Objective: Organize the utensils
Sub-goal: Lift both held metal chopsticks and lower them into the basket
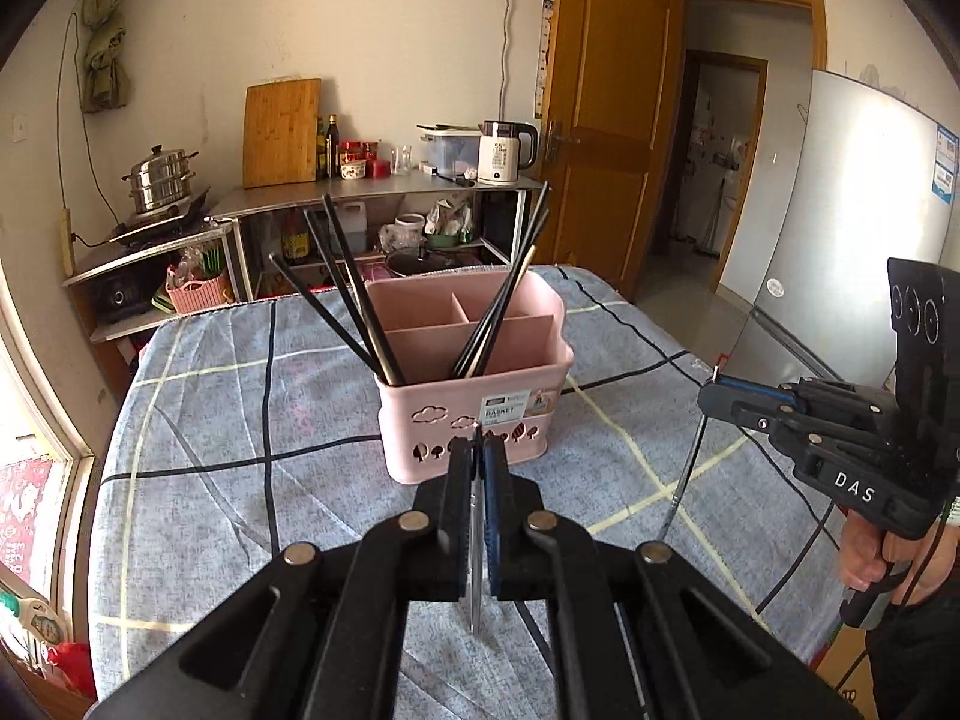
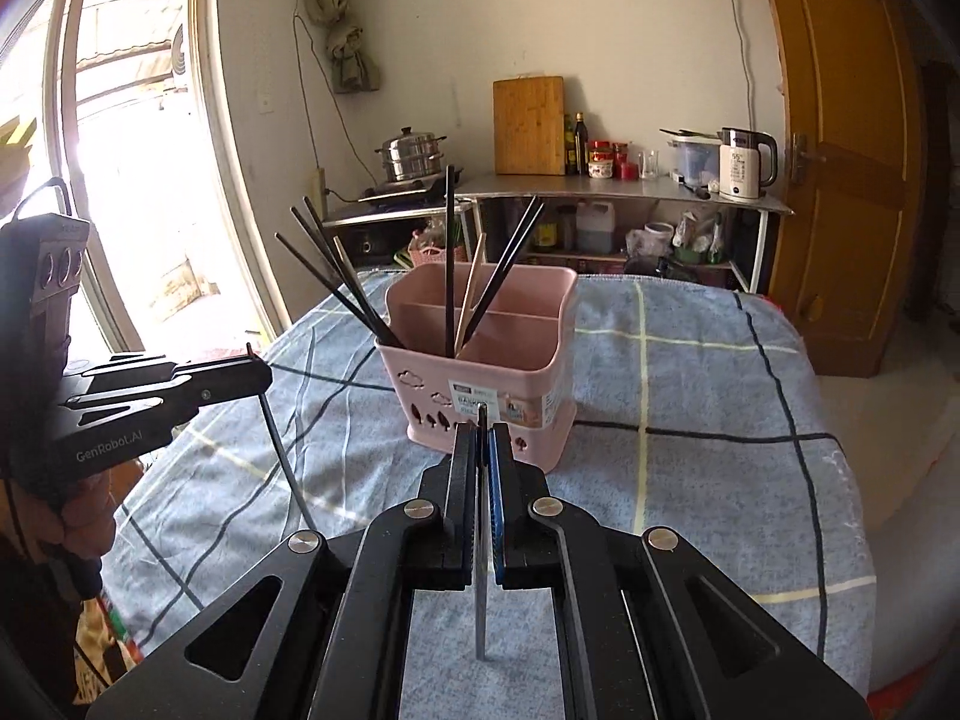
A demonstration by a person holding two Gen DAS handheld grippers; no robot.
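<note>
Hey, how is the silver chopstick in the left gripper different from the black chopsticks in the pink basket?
Colour: the silver chopstick is shiny metal, the black chopsticks are dark.
Pose: the silver chopstick hangs tip down, pinched between the left gripper's fingers; the black chopsticks stand leaning and fanned out in the pink basket.
Count: the silver chopstick is single, the black chopsticks are several.
Both are thin, straight sticks.

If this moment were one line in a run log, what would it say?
left gripper: shut on metal chopstick | right gripper: shut on second metal chopstick | pink basket: on checked cloth, holds black chopsticks
</note>
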